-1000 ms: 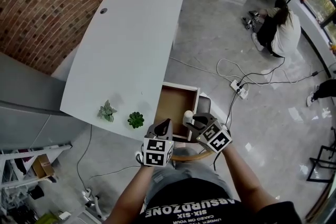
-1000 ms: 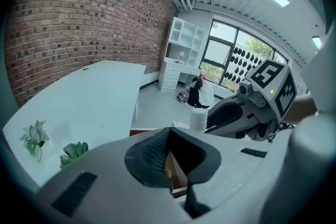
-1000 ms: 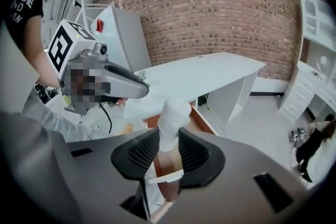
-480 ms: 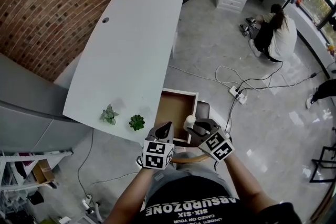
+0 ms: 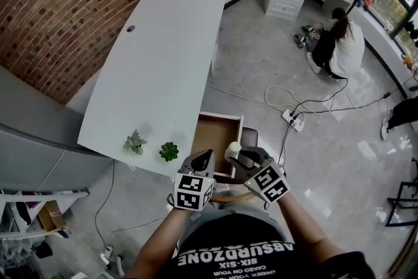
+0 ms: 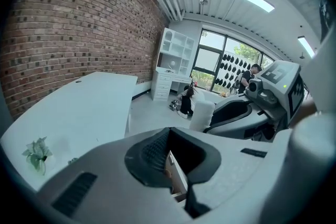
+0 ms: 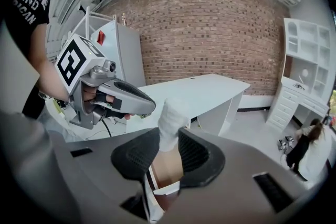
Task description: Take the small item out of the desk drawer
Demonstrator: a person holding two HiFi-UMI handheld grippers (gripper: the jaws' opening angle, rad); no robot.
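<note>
A small white cylinder (image 5: 232, 150) is held upright between the pads of my right gripper (image 5: 236, 155), above the near end of the open wooden drawer (image 5: 214, 134). In the right gripper view the cylinder (image 7: 170, 117) stands up out of the shut right gripper (image 7: 167, 152), with the drawer's brown inside below it. My left gripper (image 5: 203, 158) hovers just left of it, over the drawer's near left corner. In the left gripper view the left gripper (image 6: 176, 159) has a gap with nothing in it, and the cylinder (image 6: 202, 115) shows beyond.
The white desk (image 5: 157, 55) runs along the brick wall, with two small potted plants (image 5: 134, 140) (image 5: 169, 151) at its near end. A brown chair seat (image 5: 251, 136) sits right of the drawer. A power strip (image 5: 290, 117) with cables and a crouching person (image 5: 339, 42) are on the floor.
Both grippers keep almost the same place over the drawer's near end, the cylinder still in the right one. Only the head view has drifted a little.
</note>
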